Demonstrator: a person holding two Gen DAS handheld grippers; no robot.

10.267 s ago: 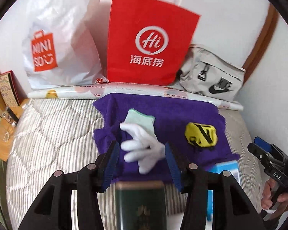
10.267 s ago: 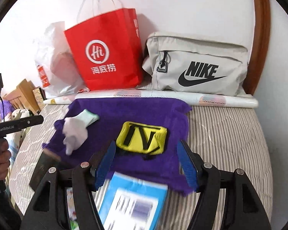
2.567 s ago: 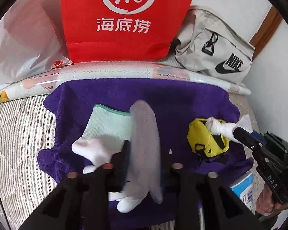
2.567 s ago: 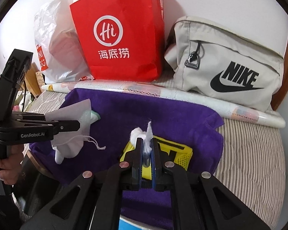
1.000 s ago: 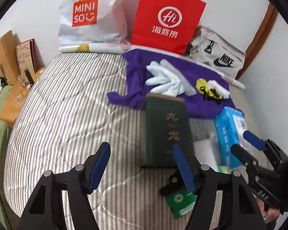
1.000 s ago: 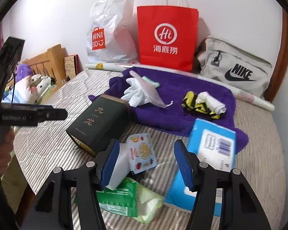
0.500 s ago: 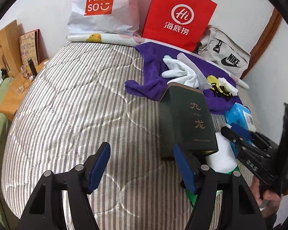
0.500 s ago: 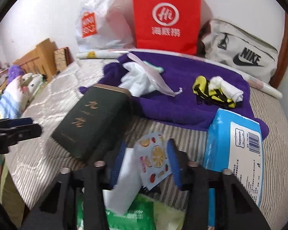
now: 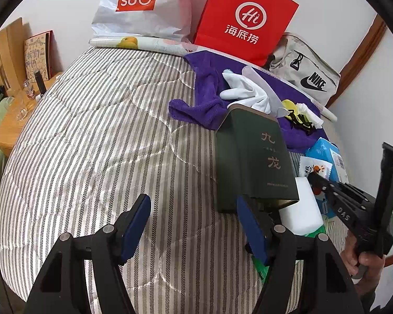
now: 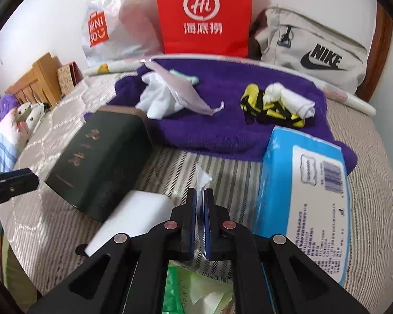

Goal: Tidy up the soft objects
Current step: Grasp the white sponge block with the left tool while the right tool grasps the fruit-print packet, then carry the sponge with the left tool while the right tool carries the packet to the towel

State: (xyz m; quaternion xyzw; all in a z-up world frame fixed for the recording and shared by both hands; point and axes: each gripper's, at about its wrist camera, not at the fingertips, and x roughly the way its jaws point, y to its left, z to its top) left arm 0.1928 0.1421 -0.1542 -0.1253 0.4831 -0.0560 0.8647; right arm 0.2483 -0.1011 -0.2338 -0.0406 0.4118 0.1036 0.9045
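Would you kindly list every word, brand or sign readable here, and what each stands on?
"MINISO": white plastic bag.
"Hi", "海底捞": red paper bag.
"NIKE" with swoosh: grey pouch.
"九龙": dark green box.
"DAS": right gripper body.
Blue tissue pack: barcode and small print, too small to read.

My left gripper [image 9: 194,219] hangs angled down, its blue-padded jaws standing wide with nothing between them. My right gripper [image 10: 199,196] has just been closing and pinches a thin white packet [image 10: 202,176].
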